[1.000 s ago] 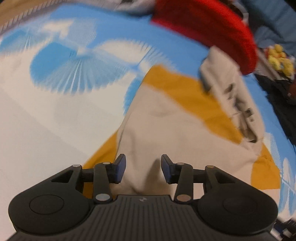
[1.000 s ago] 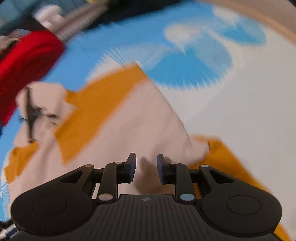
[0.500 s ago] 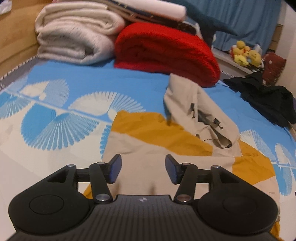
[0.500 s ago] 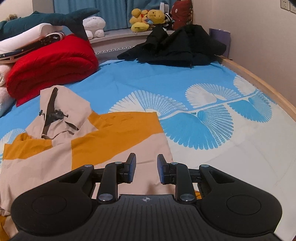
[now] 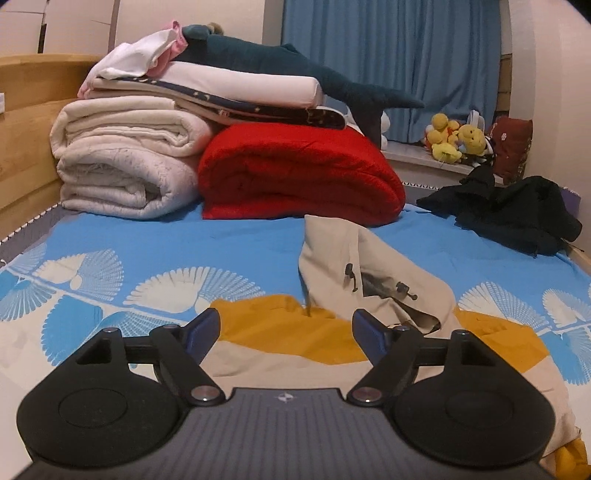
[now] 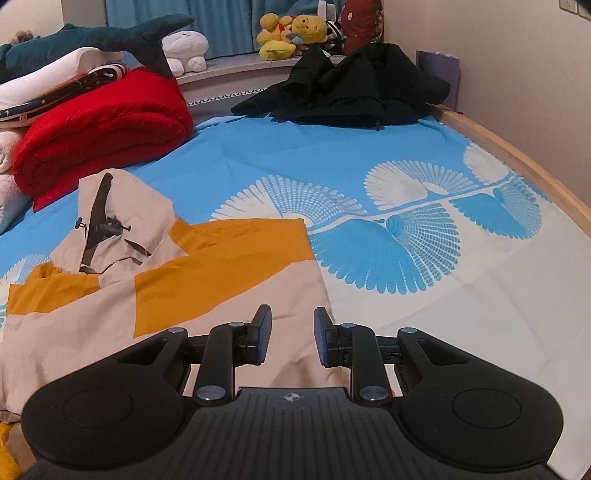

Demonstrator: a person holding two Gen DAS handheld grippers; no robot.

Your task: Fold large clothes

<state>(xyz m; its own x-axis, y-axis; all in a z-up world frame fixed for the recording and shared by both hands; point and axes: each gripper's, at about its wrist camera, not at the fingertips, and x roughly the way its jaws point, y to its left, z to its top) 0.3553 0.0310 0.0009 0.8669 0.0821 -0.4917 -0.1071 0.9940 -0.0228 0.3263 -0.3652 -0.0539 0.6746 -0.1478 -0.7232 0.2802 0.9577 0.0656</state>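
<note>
A beige and mustard-yellow hooded jacket [image 5: 295, 350] lies spread on the blue patterned bed sheet [image 5: 155, 258], its beige hood [image 5: 354, 269] pointing away. It also shows in the right wrist view [image 6: 192, 280]. My left gripper [image 5: 286, 334] is open and empty, raised over the jacket's near left part. My right gripper [image 6: 291, 336] is open with a narrower gap and empty, over the jacket's near right edge.
A red folded blanket [image 5: 299, 177] and white folded bedding [image 5: 122, 162] with a stuffed shark [image 5: 295, 70] are stacked at the back. A black garment [image 6: 354, 85] lies at the far right corner. Plush toys [image 6: 291, 33] sit on the sill. A wooden bed rail [image 6: 517, 155] runs along the right.
Both grippers have lifted and tilted up from the jacket, so the view now reaches the back of the bed. The left jaws have opened wider. The jacket lies flat.
</note>
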